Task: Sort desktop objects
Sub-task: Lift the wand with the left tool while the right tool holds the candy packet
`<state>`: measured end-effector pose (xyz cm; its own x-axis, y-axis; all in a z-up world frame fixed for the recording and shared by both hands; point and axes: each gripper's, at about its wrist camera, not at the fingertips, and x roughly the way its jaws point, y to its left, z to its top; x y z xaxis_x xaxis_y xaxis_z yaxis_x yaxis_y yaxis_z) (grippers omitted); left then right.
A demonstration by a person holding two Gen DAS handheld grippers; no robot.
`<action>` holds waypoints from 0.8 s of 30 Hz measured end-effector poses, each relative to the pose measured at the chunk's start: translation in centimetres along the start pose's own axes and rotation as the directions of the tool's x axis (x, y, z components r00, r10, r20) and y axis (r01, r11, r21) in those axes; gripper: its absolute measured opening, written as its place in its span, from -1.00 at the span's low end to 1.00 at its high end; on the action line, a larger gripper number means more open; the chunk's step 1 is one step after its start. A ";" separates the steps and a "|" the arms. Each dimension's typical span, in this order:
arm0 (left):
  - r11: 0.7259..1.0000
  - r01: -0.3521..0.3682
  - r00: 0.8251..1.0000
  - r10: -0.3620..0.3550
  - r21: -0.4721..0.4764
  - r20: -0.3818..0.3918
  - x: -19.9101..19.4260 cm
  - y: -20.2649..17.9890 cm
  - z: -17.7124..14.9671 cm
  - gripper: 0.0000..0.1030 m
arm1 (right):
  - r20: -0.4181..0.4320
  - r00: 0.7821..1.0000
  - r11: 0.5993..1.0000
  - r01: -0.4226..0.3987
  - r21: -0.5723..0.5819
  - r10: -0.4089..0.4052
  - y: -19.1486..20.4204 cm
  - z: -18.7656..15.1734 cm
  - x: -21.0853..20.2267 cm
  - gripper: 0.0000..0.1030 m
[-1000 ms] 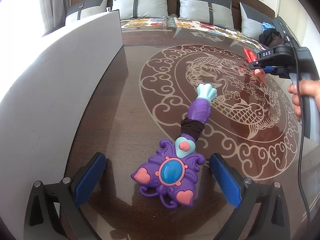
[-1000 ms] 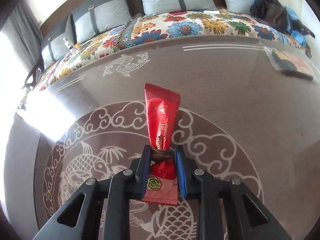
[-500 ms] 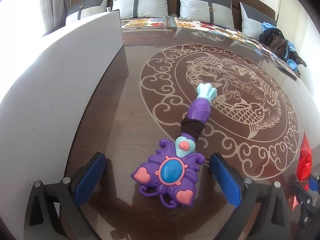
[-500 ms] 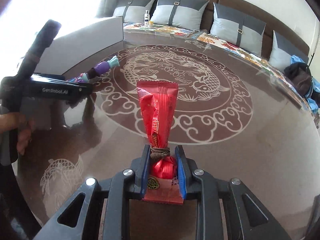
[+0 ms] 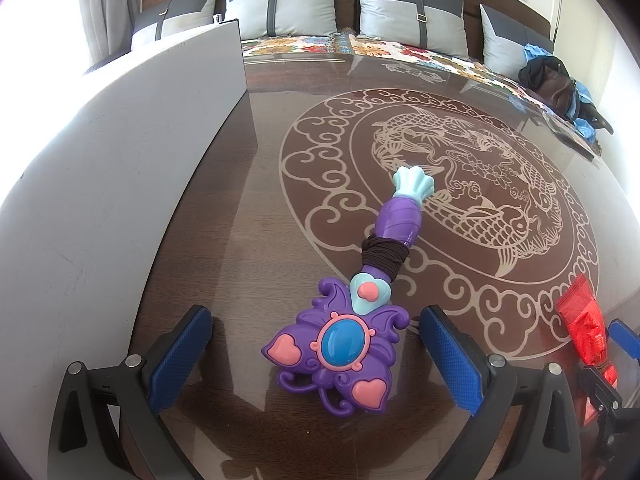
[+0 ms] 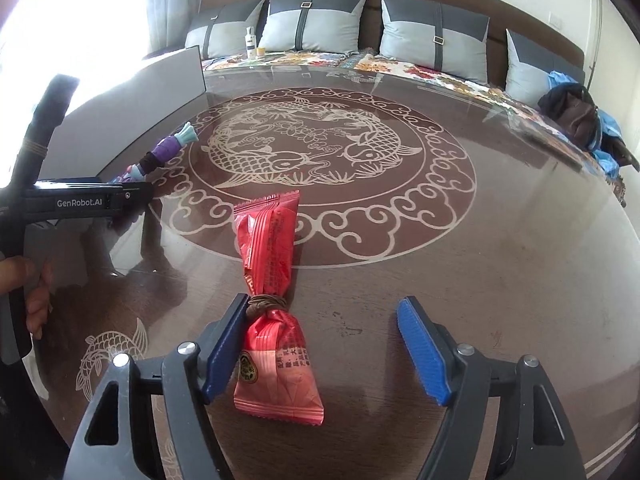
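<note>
The red foil snack packet (image 6: pixel 276 300), cinched at its waist by a brown elastic band (image 6: pixel 266 303), lies flat on the glass-topped brown table with the carved fish medallion (image 6: pixel 500 280). It sits inside the span of the right gripper (image 6: pixel 324 348), hard against the left pad and well apart from the right pad. The jaws of this gripper are opening; the packet is between them but no longer clamped. The packet's long axis runs straight ahead of the tool, almost in line with the fingers, its far end tilted slightly toward the right pad. In the left wrist view the same packet (image 5: pixel 586 332) appears at the far right edge.

The purple plastic toy wand with a blue oval gem and pink hearts (image 5: pixel 344 340) lies directly ahead of the left gripper (image 5: pixel 316 356). Its ornate head rests between the blue pads; neither pad touches it, and the jaws stand wide. The wand's long axis runs away from the tool and slants right, ending in a pale blue shell tip. A dark band (image 5: pixel 386 254) wraps the handle.

The left gripper is the nearer tool to the wand. It points steeply down at the table. Judged from this layout, closing on the wand head requires no reorientation.

A grey upright panel (image 5: pixel 120 168) stands to the left of the left gripper.
</note>
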<state>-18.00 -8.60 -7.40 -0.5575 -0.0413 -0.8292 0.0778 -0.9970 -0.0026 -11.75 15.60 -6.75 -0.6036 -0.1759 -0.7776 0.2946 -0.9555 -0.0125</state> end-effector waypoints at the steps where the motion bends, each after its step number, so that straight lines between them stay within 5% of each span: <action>1: 1.000 0.000 1.000 0.000 0.000 0.000 0.0 0.0 0.0 1.00 | -0.002 1.000 1.000 -0.003 0.006 0.003 -0.1 0.1 0.1 0.52; 24: 1.000 0.000 1.000 0.000 0.000 0.000 0.0 0.0 0.0 1.00 | -0.012 1.000 1.000 0.025 0.019 -0.025 -0.2 0.2 0.3 0.68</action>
<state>-18.01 -8.59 -7.42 -0.5575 -0.0417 -0.8291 0.0777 -0.9970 -0.0021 -12.10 15.70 -6.86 -0.6018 -0.1492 -0.7846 0.2655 -0.9639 -0.0203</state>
